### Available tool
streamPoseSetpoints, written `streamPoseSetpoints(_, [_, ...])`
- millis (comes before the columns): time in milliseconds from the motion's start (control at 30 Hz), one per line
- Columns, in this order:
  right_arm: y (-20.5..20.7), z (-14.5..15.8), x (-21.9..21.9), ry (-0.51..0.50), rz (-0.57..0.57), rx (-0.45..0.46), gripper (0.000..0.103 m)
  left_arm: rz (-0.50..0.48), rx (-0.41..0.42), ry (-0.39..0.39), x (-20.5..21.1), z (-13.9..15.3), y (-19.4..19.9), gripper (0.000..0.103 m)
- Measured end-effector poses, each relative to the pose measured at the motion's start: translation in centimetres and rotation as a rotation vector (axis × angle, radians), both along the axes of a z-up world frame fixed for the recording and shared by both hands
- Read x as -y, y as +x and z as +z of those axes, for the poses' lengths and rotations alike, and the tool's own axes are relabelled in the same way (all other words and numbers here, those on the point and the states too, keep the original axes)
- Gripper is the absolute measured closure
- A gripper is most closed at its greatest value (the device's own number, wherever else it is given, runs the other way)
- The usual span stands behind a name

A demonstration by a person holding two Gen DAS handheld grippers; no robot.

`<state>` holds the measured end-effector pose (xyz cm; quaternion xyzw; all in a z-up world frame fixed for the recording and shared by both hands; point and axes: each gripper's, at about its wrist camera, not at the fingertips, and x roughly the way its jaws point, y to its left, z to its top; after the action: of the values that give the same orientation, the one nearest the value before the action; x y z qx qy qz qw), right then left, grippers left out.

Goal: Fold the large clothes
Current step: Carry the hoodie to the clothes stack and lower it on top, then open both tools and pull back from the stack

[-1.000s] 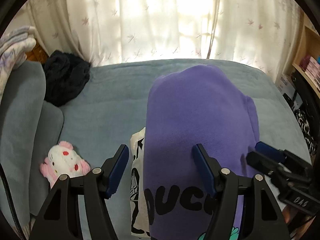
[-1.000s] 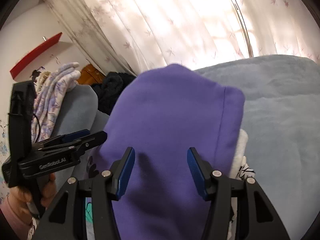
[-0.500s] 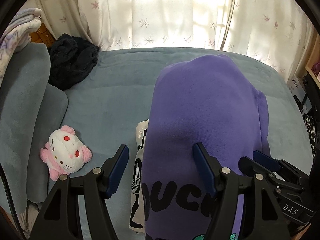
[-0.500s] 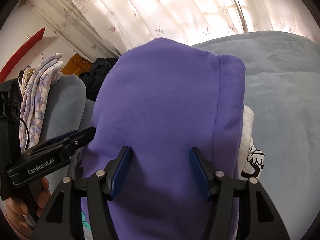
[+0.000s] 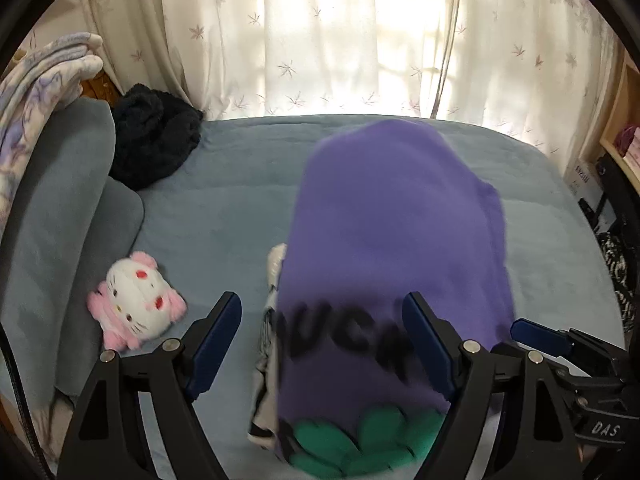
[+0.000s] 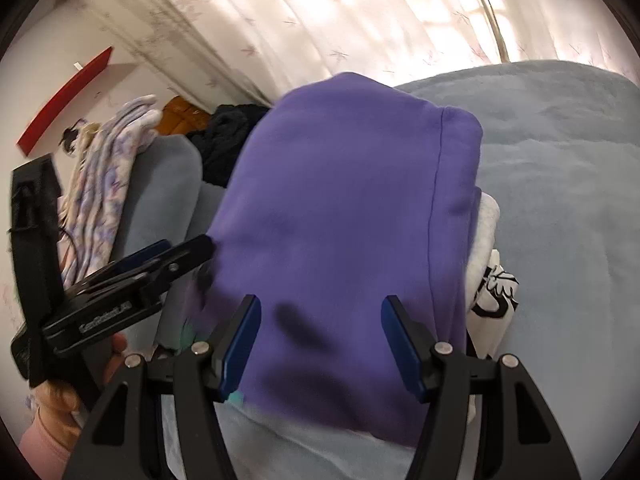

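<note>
A folded purple garment (image 5: 392, 232) with black letters and a green print lies on the blue bed cover (image 5: 224, 200). It rests on a white garment with black print (image 5: 269, 280). My left gripper (image 5: 324, 340) hovers over the garment's near left part. Its jaws are opening, and the pads stand clear of the cloth. In the right wrist view the purple garment (image 6: 344, 208) fills the middle, the white garment (image 6: 492, 280) showing at its right. My right gripper (image 6: 322, 340) is over the near edge, jaws opening, holding nothing. Each gripper shows in the other's view, the right one (image 5: 540, 332) and the left one (image 6: 160, 264).
A pink and white plush toy (image 5: 136, 304) lies left of the garments, beside a grey-blue cushion (image 5: 60, 208). A black heap of clothing (image 5: 156, 140) sits at the back left. A patterned blanket (image 5: 40, 80) drapes the cushion. Curtains close the far side; a shelf (image 5: 624, 128) stands right.
Both grippers have drawn back toward me, so the purple garment's near edge and green print now show. The left jaws have spread wider, and the right ones slightly.
</note>
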<state>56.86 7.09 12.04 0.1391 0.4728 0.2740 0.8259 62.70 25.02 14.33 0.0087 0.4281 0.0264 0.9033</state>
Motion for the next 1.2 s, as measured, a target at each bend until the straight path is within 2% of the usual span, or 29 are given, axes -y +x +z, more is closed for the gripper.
streamPoseSetpoints(200, [-4.2,1.2,2.0,-0.006,0.058,0.044,0.04,-0.009,0.033,-0.035,3.0,0.1,-5.0,0.022])
streamPoseSetpoints(367, [-8.4,1.7,3.9,-0.013,0.098,0.06,0.04,-0.011,0.079,-0.104,7.0,0.1,-11.6,0.021])
streamPoseSetpoints(467, [-11.4,1.9,5.8,-0.009,0.115,0.075,0.037,-0.022,0.119,-0.118,9.7,0.2,-15.5,0.013])
streamPoseSetpoints(633, [-15.4,2.2,9.0,0.01,0.12,0.09,0.034,-0.035,0.179,-0.145,12.9,0.5,-20.7,0.012])
streamPoseSetpoints(767, [-19.2,2.2,11.8,0.018,0.096,0.122,0.034,-0.063,0.249,-0.138,15.5,0.6,-26.2,0.012])
streamPoseSetpoints(933, [-24.7,2.5,14.9,0.02,0.062,0.149,0.034,-0.069,0.294,-0.146,17.6,0.9,-33.6,0.012])
streamPoseSetpoints(1133, [-33.9,5.6,18.8,0.031,-0.004,0.208,0.034,-0.088,0.328,-0.162,20.7,2.9,-43.0,0.01])
streamPoseSetpoints(1200, [-37.4,7.1,20.5,0.028,-0.043,0.231,0.034,-0.095,0.343,-0.157,21.7,3.7,-45.9,0.007])
